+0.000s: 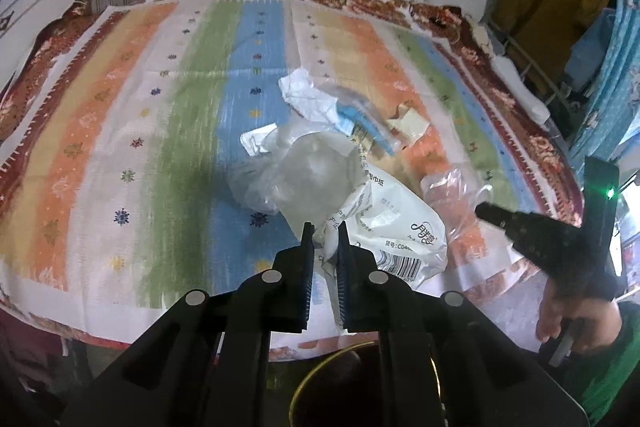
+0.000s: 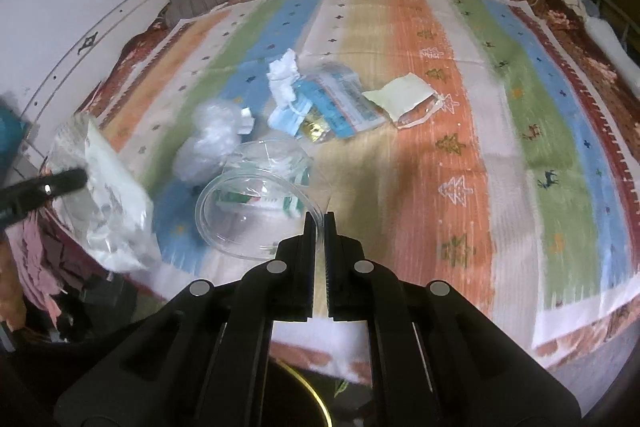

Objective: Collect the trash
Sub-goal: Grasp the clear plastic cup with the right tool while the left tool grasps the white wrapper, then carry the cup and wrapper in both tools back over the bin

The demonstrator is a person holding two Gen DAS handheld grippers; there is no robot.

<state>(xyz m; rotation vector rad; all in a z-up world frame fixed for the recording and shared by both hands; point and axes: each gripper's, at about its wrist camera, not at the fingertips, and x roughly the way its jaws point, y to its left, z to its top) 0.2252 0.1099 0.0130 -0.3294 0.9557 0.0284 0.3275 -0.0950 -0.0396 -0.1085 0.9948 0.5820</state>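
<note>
The left tongs (image 1: 325, 227) pinch a white printed wrapper (image 1: 384, 227), with a crumpled clear bag (image 1: 296, 171) bunched against it, held above the striped bedspread (image 1: 120, 147). The right tongs (image 2: 319, 217) are pressed together on the thin rim of a clear plastic dome lid (image 2: 256, 215), which hangs at their tips.

More trash lies beyond on the bed: a wad of white tissue (image 2: 285, 77), a blue-and-white packet (image 2: 332, 103), a cream pouch (image 2: 404, 99) and a ball of clear film (image 2: 212, 139).

A gold-rimmed bin (image 1: 320, 379) shows just below the bed's near edge, probably the drop point. To do this well, both grips should hold firm until each load is squarely above the opening; the slippery lid could slip, and the light bag may cling to the pads.
</note>
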